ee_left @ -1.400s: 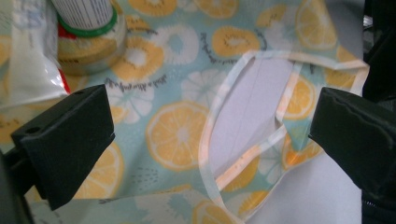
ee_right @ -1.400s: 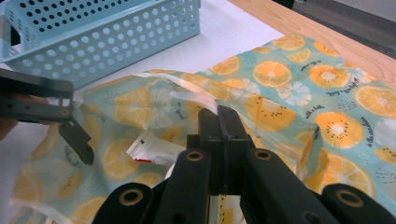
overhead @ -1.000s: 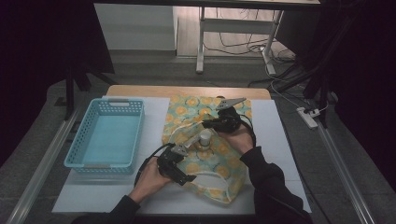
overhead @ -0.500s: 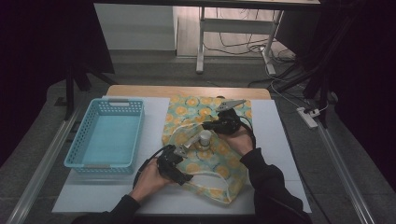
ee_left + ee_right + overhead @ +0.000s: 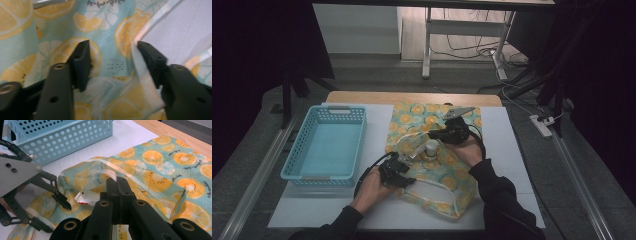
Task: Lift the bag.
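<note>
With our right gripper [image 5: 117, 182] clamped shut on the upper edge of the orange-slice printed teal fabric bag [image 5: 432, 150], we should finish closing our left gripper [image 5: 112, 60], whose jaws have just been narrowing around the lower lip, before spreading the mouth.

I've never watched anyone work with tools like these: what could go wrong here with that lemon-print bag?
1. The left gripper has just been closing, with the lemon-print bag's edge between its fingers. The pads don't look fully pressed, so the thin fabric might slip out.
2. The right gripper is shut on the bag's rim; if the hands pull apart, that edge could slip free.
3. A white-capped bottle sits at the opening and could tip or roll.
</note>
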Demonstrator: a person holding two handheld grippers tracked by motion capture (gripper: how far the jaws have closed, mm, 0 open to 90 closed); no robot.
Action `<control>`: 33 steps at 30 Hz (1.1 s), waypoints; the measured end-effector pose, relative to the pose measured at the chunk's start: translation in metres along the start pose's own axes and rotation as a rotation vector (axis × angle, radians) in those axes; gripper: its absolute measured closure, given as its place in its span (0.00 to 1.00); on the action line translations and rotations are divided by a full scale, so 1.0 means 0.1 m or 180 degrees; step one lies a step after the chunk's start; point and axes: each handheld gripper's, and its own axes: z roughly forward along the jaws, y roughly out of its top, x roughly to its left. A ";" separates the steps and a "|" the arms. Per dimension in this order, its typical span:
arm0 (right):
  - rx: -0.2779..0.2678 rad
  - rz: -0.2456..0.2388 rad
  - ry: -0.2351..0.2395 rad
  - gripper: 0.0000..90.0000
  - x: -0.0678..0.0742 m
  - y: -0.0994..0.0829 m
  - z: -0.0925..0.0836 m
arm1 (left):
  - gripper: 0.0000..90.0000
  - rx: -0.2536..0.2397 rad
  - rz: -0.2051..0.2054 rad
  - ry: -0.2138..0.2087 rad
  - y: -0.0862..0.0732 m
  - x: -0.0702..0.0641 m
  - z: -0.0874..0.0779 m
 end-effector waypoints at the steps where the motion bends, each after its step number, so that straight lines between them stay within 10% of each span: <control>1: -0.0004 -0.0002 0.0004 1.00 0.00 0.00 0.00 | 0.66 0.0004 0.0002 0.0005 0.01 0.00 0.00; 8: -0.0005 -0.0008 0.0015 1.00 0.01 0.02 0.00 | 0.98 -0.0041 -0.0019 -0.0186 0.02 0.03 0.02; 21: -0.0005 0.0013 0.0035 1.00 0.01 0.00 -0.04 | 1.00 -0.0244 -0.0506 -0.0473 0.06 0.12 -0.11; 33: -0.0040 -0.0027 0.0031 1.00 0.05 0.05 -0.17 | 1.00 -0.0648 -0.0503 -0.0629 0.19 0.15 -0.42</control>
